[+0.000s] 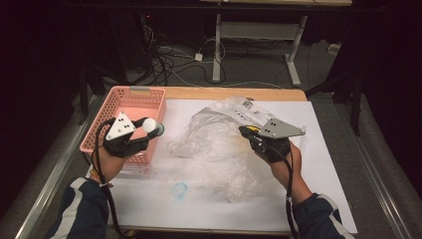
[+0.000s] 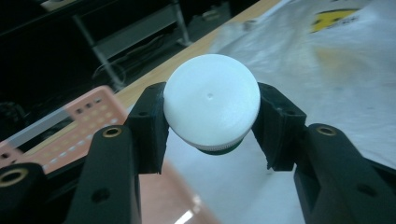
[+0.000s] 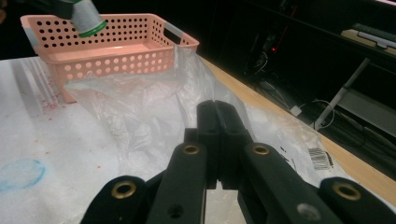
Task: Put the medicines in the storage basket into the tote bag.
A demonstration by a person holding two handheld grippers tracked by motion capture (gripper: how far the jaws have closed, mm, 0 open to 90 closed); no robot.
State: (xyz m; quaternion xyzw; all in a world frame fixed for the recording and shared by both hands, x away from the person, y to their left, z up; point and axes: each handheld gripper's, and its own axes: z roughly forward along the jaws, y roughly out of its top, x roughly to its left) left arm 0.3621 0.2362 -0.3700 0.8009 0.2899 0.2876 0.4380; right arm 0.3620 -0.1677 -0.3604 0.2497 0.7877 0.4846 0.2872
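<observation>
My left gripper has its fingers pinching a small bottle by the sides of its white cap, a green band just showing beneath it; I hold the bottle in the air at the near right corner of the pink basket, which I judge is so it can either go into the basket or come over to the bag. My right gripper has its fingers pressed together on a fold of the clear plastic bag, lifting that edge off the desk, probably to keep the bag's mouth up and reachable. From the right gripper view the film rises in a tent toward the basket, with the bottle hanging above the basket's far rim. The desk is wooden, mostly covered by a white sheet that carries a blue ring mark near me and faint reddish specks. Beyond it the room is dark, with cables on the floor and a white-legged table frame.
</observation>
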